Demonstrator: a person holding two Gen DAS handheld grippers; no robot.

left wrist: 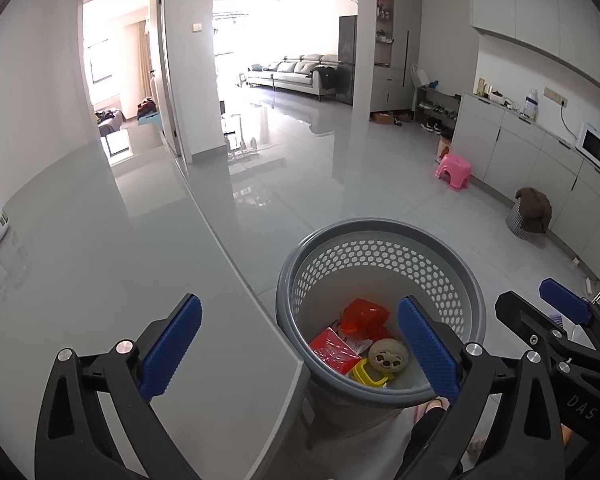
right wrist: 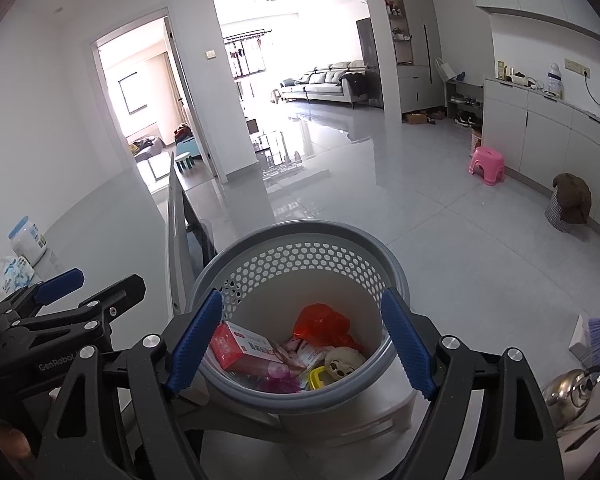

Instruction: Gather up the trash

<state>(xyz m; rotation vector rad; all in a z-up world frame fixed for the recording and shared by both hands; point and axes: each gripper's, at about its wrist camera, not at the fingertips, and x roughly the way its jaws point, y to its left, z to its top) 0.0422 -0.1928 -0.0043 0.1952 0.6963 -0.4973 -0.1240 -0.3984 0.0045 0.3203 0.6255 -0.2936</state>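
A grey perforated basket (left wrist: 380,232) stands on the floor beside the table corner; it also shows in the right wrist view (right wrist: 300,232). Inside lie a red box (right wrist: 244,346), a red plastic bag (right wrist: 320,322), a round beige toy face (right wrist: 342,362) and a yellow piece (right wrist: 320,378). The same red bag (left wrist: 364,314) and toy (left wrist: 388,354) show in the left wrist view. My left gripper (left wrist: 300,348) is open and empty over the table edge and basket. My right gripper (right wrist: 302,346) is open and empty above the basket.
A grey table (left wrist: 100,280) lies at the left with a white canister (right wrist: 26,240) and a tissue pack (right wrist: 16,272). A pink stool (left wrist: 454,170) and a covered bin (left wrist: 530,210) stand by the cabinets. A kettle (right wrist: 572,392) and a brush (right wrist: 594,336) sit at the right.
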